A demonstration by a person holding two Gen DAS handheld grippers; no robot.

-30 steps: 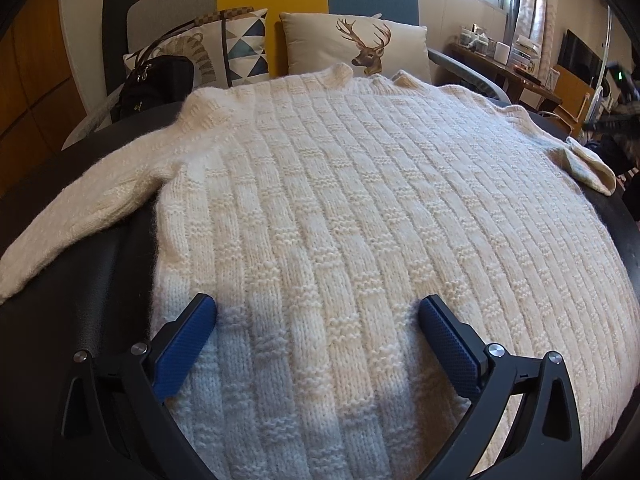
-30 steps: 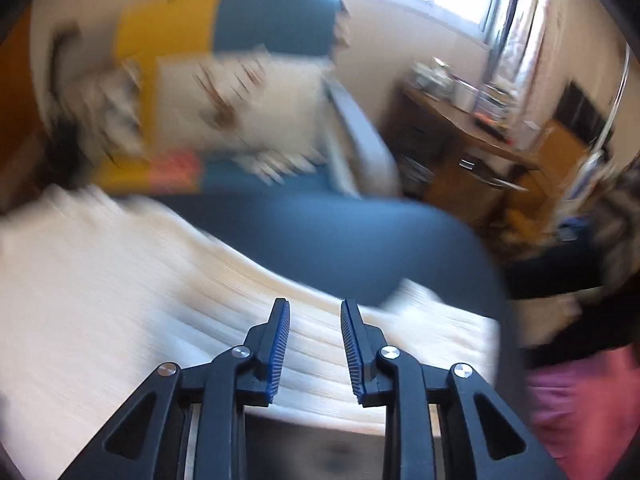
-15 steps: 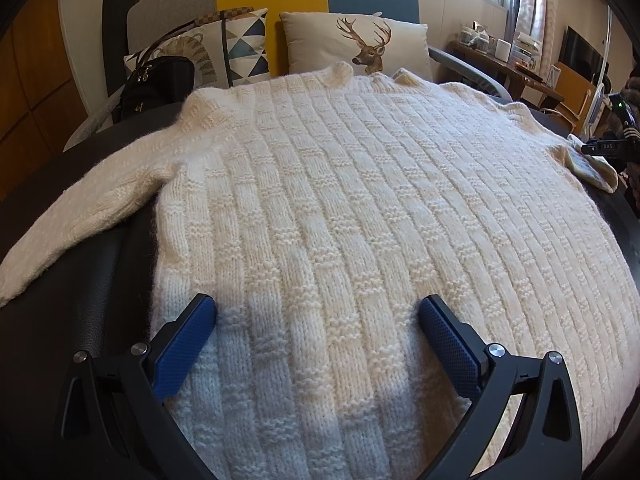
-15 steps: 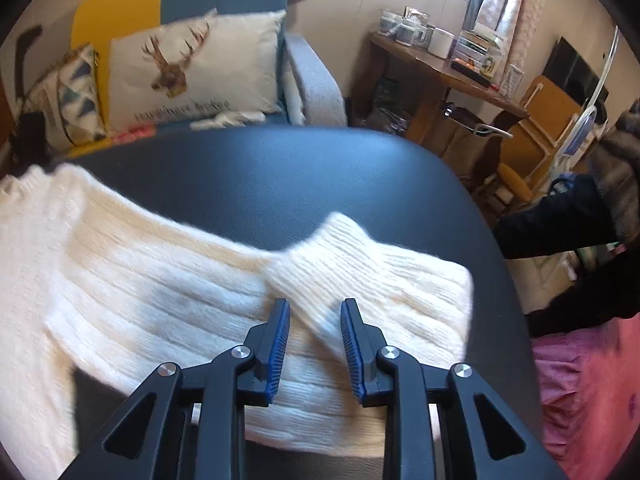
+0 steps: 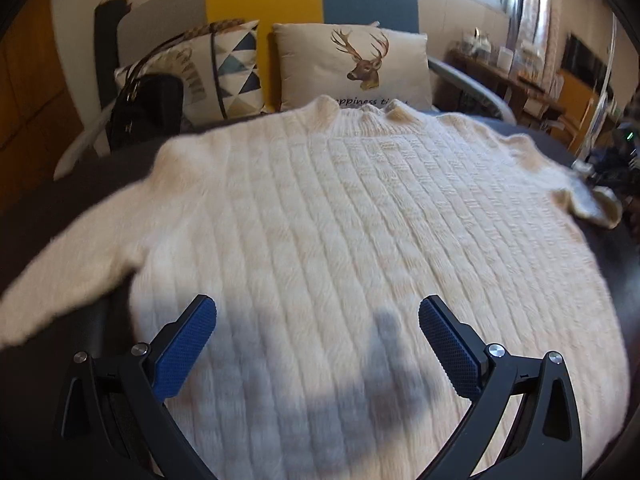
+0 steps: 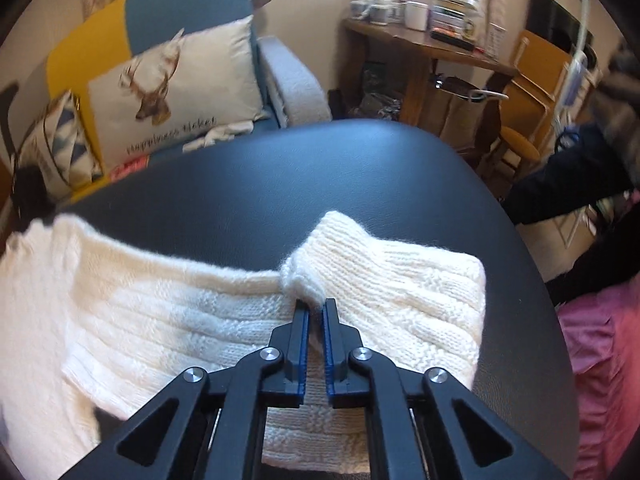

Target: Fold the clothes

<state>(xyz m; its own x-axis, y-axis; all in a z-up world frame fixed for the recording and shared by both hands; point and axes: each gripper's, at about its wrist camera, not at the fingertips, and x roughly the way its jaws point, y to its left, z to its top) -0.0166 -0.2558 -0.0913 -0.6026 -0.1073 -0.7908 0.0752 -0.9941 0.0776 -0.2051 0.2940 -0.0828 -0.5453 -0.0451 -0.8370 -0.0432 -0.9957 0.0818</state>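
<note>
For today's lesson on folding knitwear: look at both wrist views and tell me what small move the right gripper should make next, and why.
Probably lift the pinched sleeve a little and carry it inward over the body of the sweater. The right gripper has just closed on a bunched ridge of knit at the sleeve's fold, while the left gripper hangs open above the flat body, holding nothing.

The left tongs [image 5: 318, 314] point steeply downward with the jaws spread wide and nothing between their blue pads [image 5: 182, 350]. The right tongs [image 6: 315, 307] also tilt steeply down; their jaws have just been closing and now pinch a fold of the cream sweater's sleeve [image 6: 304, 280].
</note>
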